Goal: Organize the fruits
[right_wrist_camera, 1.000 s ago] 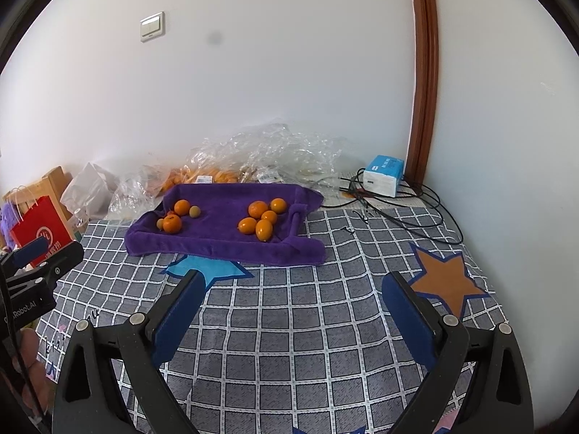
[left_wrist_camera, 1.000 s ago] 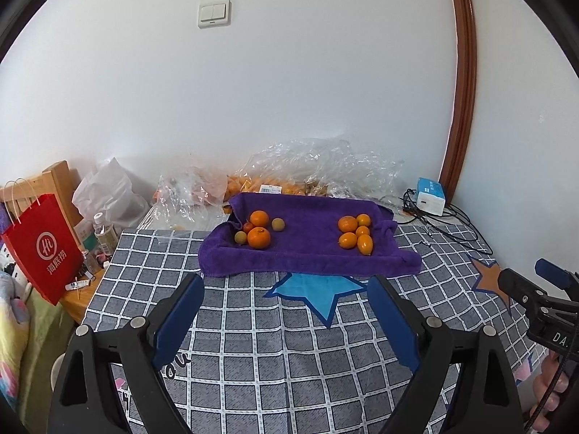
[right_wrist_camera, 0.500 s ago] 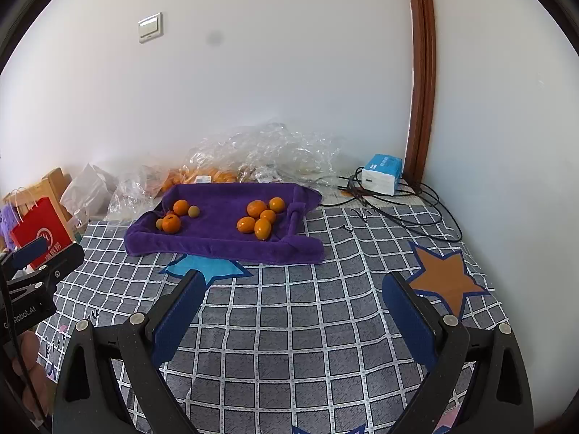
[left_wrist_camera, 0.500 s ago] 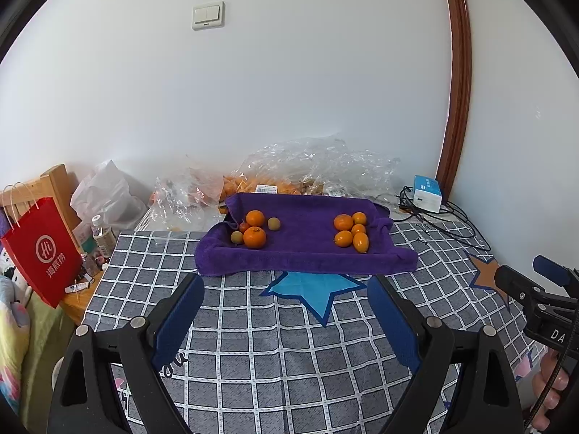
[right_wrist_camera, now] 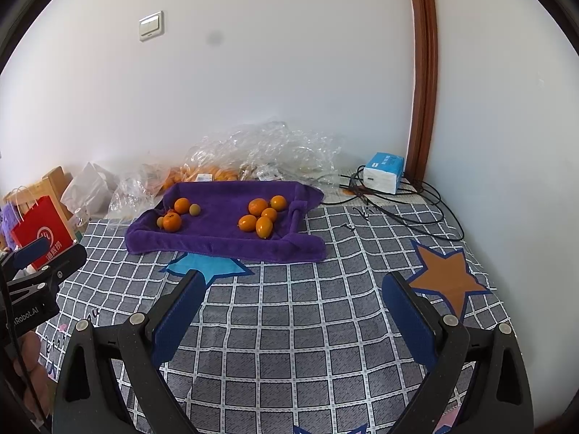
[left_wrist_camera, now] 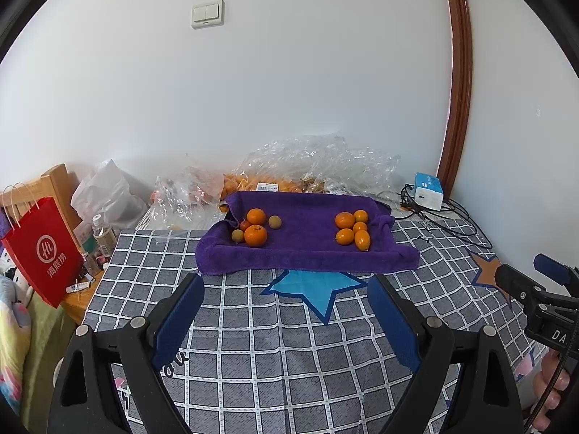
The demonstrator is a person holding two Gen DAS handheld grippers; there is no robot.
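Red paper bag: we see it at nine o'clock, standing off the edge of the surface beside a wooden frame, well clear of the work.
Checked cloth: it covers the surface, so loose fruit is less likely to roll away, we judge.
Left hand-held gripper: we hold it low at six o'clock with its blue pads spread wide and nothing between them, pointed at the towel, well short of it.
Purple towel: it lies at twelve o'clock from us, its edges rolled up into a shallow tray; we take that rim to be there to keep round fruit in.
Left fruit cluster: at the towel's ten o'clock sit two oranges with three smaller fruits touching or just beside them, one reddish and two dull green-brown. This mixed group looks to us like the part not yet sorted.
Right fruit cluster: at the towel's two o'clock five orange fruits huddle together, one of them oval; they look grouped by kind.
Plastic bags: crumpled against the wall behind the towel, with more orange fruit inside.
Right hand-held gripper: its pads are also spread and empty, low at six o'clock, apart from the towel.
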